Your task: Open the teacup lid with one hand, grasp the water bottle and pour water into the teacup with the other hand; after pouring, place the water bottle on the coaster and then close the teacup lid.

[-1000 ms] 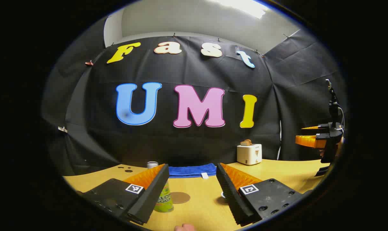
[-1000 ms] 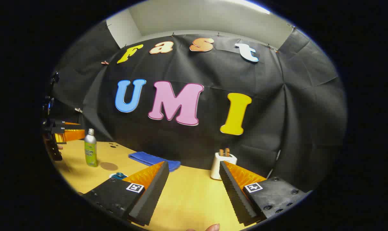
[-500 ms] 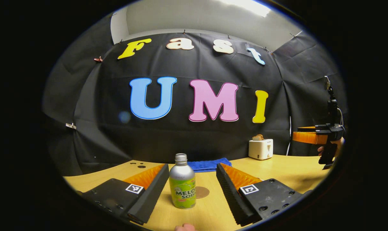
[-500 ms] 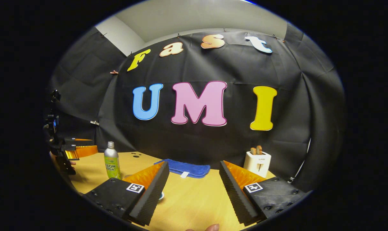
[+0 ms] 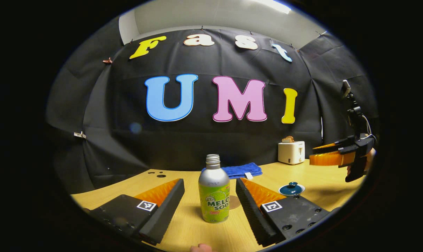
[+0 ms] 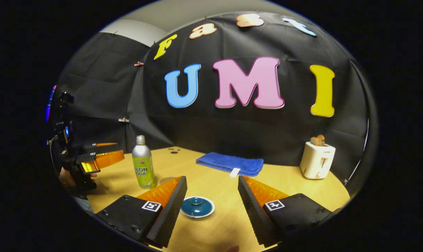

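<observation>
In the left gripper view, the left gripper [image 5: 210,196] is held low over the wooden table [image 5: 323,182] with its fingers wide apart, and the water bottle [image 5: 214,196] stands upright between them, touching neither. Just behind the bottle and to its right, a slice of the round coaster [image 5: 234,202] lies flat on the table, mostly hidden by the bottle and the near finger. Farther right of the bottle sits the teacup [image 5: 291,189] with its teal lid on; I cannot tell the cup body beneath it. Behind the bottle a blue cloth [image 5: 241,170] lies by the wall, and right of that stands a white toaster [image 5: 291,152] with bread in it. At the far right, above the table and well apart from the bottle, hangs the right gripper, held by a hand. In the right gripper view, the other gripper hangs at the far left, just left of the bottle. The right gripper [image 6: 211,204] has its fingers spread apart too, with the lidded teacup on the table between them, untouched.
</observation>
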